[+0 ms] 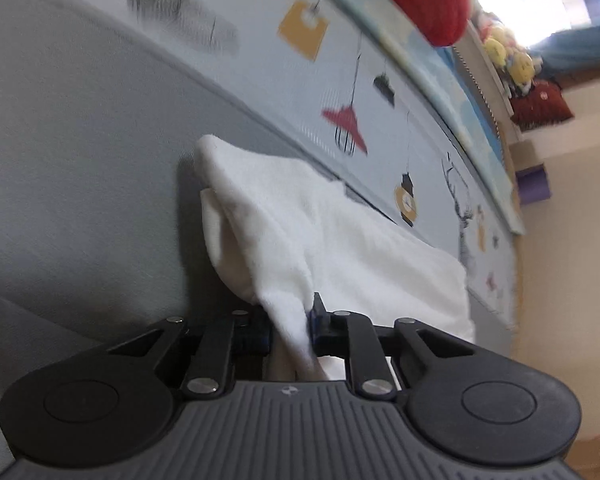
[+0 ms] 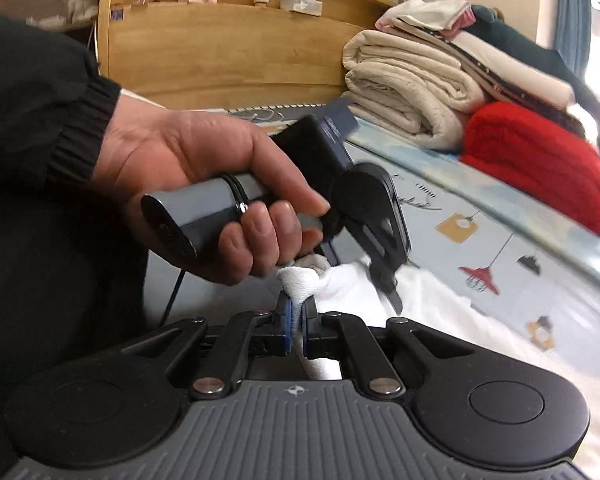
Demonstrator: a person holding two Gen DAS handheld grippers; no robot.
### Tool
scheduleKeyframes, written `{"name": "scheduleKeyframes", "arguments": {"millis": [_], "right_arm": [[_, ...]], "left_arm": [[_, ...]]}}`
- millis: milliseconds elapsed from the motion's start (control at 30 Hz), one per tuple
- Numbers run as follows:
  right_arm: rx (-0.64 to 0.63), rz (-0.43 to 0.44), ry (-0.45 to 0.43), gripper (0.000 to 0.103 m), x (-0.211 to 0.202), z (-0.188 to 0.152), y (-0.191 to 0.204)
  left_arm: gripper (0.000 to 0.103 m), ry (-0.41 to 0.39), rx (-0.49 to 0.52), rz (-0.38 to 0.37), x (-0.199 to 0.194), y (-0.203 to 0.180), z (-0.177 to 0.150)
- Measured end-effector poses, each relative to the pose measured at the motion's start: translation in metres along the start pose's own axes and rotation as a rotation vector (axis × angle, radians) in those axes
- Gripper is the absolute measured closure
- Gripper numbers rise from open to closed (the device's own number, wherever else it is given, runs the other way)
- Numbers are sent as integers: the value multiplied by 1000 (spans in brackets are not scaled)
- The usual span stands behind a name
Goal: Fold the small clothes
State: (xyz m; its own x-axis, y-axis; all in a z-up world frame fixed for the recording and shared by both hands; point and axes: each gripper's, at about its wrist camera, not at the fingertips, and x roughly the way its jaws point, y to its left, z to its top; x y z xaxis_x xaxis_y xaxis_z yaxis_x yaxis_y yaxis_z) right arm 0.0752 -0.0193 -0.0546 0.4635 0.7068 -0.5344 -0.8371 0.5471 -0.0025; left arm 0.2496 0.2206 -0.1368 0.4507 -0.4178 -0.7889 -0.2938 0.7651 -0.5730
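Softly rumpled, the white garment [image 1: 340, 248] hangs bunched, left claw [image 1: 290, 326] and right claw [image 2: 296, 322] both clamped on it.

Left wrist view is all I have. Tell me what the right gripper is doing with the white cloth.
Observer: The right gripper is shut on a bunched corner of the white cloth.
Operator: Report where the left gripper sits from there.
Observer: The left gripper, held by the left hand, points down onto the cloth just beyond it.
Operator: Name what's behind.
Observer: Folded cream blankets stacked against a wooden headboard.
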Motion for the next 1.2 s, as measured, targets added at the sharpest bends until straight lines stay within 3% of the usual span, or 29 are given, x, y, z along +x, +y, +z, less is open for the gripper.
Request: {"name": "scheduleKeyframes", "arguments": {"millis": [67, 233, 433, 600, 733, 833, 867, 900, 1033, 1100, 1167, 1200], "right_arm": [[42, 39, -21, 99, 0, 5, -1], [51, 111, -72, 99, -8, 15, 19], [86, 85, -83, 99, -27, 6, 6], [216, -64, -77, 99, -73, -26, -36], [375, -275, -82, 99, -124, -63, -90], [534, -445, -68, 99, -160, -90, -131], [593, -491, -55, 99, -169, -100, -142], [656, -525, -24, 99, -174, -112, -154], [833, -613, 172, 99, -165, -157, -180], [921, -578, 180, 96, -160, -169, -186], [1006, -549, 145, 92, -162, -176, -193], [1046, -534, 116, 82, -166, -182, -195]], "left_arm": [[85, -39, 41, 34, -22, -1, -5], [85, -107, 19, 104, -64, 4, -13], [86, -134, 162, 99, -60, -57, -26], [86, -121, 265, 6, -20, -140, -39], [83, -111, 368, -113, 11, -211, -59], [64, -142, 457, -186, 19, -249, -77], [48, -164, 475, -184, 18, -254, -82], [45, -187, 491, -172, 16, -255, -84], [50, -138, 456, -120, 19, -236, -78], [63, -83, 453, -84, 23, -225, -76], [67, -34, 502, -56, 25, -219, -82], [70, -3, 535, -48, 27, -218, -87]]}}
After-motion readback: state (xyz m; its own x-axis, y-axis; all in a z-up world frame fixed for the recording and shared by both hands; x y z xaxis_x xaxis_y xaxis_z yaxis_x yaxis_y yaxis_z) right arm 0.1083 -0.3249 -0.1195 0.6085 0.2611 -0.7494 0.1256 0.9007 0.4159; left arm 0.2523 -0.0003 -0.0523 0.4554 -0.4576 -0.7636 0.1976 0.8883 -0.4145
